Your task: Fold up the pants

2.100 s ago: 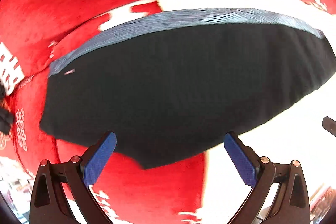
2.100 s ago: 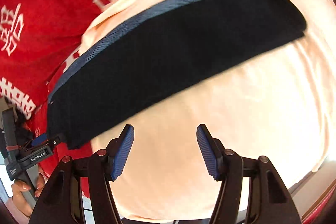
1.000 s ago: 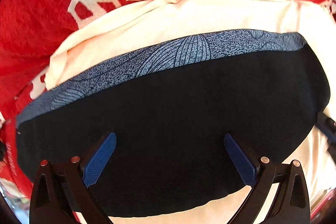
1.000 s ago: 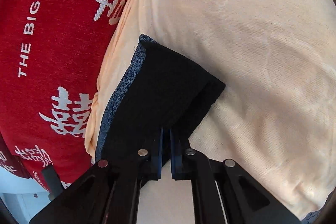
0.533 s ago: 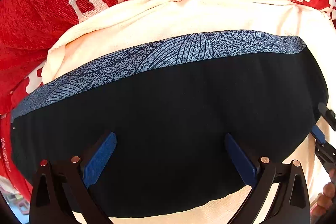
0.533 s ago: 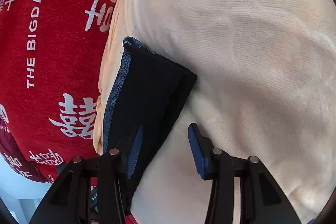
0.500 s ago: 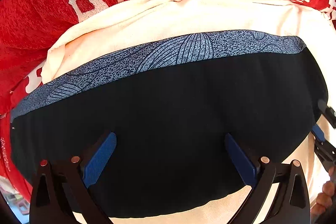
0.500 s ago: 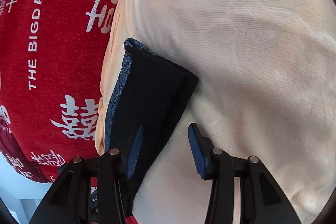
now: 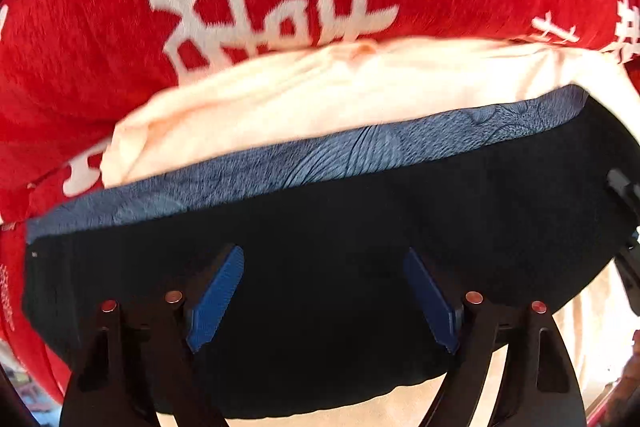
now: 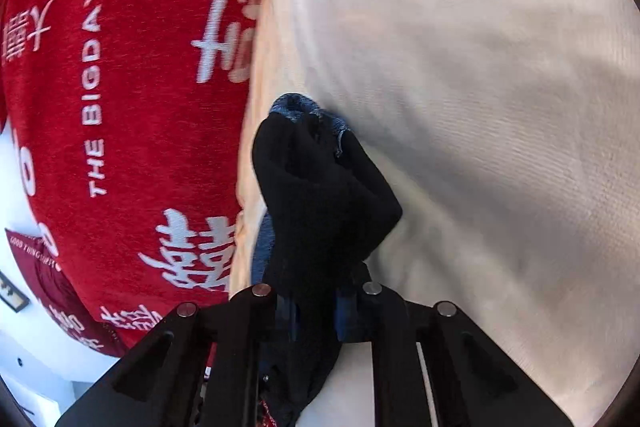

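The pants (image 9: pixel 328 227) are black with a blue patterned band along the far edge and lie folded across a cream cloth. My left gripper (image 9: pixel 320 299) is open just over the black cloth, its blue pads apart, holding nothing. My right gripper (image 10: pixel 316 311) is shut on the end of the pants (image 10: pixel 320 195), which bunches up in front of its fingers. Part of the right gripper shows at the right edge of the left wrist view (image 9: pixel 628 227).
A cream cloth (image 10: pixel 480 107) lies under the pants and over a red blanket (image 9: pixel 120 27) with white characters and lettering. A white floor or wall shows at the lower left of the right wrist view (image 10: pixel 24 347).
My right gripper was open half a second ago and has shut on the pants' end, bunching it. My left gripper's pads have come closer together, still open, over the cloth.
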The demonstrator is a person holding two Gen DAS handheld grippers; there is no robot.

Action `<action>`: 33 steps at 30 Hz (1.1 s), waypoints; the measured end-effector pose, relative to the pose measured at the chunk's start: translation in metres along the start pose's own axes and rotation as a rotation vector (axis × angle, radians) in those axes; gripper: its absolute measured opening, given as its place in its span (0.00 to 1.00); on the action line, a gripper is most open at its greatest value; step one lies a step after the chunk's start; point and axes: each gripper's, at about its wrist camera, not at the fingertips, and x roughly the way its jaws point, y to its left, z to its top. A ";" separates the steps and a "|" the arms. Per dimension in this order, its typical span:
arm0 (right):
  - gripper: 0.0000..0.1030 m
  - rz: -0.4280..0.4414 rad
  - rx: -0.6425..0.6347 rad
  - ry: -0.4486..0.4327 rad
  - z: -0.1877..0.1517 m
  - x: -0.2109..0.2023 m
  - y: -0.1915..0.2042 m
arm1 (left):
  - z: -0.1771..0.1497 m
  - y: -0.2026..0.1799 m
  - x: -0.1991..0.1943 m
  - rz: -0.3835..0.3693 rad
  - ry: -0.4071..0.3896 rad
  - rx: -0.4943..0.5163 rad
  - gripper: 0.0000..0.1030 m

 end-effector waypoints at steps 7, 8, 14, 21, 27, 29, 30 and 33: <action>0.14 0.071 -0.179 0.031 -0.024 -0.015 0.069 | -0.022 -0.010 0.027 -0.071 -0.001 0.072 0.82; 0.14 0.057 -0.216 0.044 -0.031 -0.012 0.079 | -0.022 -0.007 0.027 -0.086 0.003 0.068 0.83; 0.14 0.035 -0.411 0.040 -0.066 0.000 0.133 | -0.022 0.024 0.017 -0.186 0.016 0.037 0.84; 0.14 -0.087 -0.652 0.050 -0.120 0.017 0.190 | -0.038 0.126 -0.021 -0.138 -0.050 -0.082 0.84; 0.14 -0.241 -0.867 0.088 -0.203 0.077 0.224 | -0.074 0.238 -0.025 -0.036 -0.001 -0.182 0.84; 0.14 -0.296 -0.940 0.115 -0.236 0.105 0.229 | -0.092 0.278 -0.021 0.000 0.032 -0.237 0.84; 0.14 -0.325 -0.971 0.130 -0.251 0.119 0.230 | -0.107 0.295 -0.023 0.010 0.038 -0.251 0.84; 0.15 -0.446 -1.082 0.197 -0.303 0.172 0.221 | -0.128 0.336 -0.019 0.047 0.056 -0.305 0.84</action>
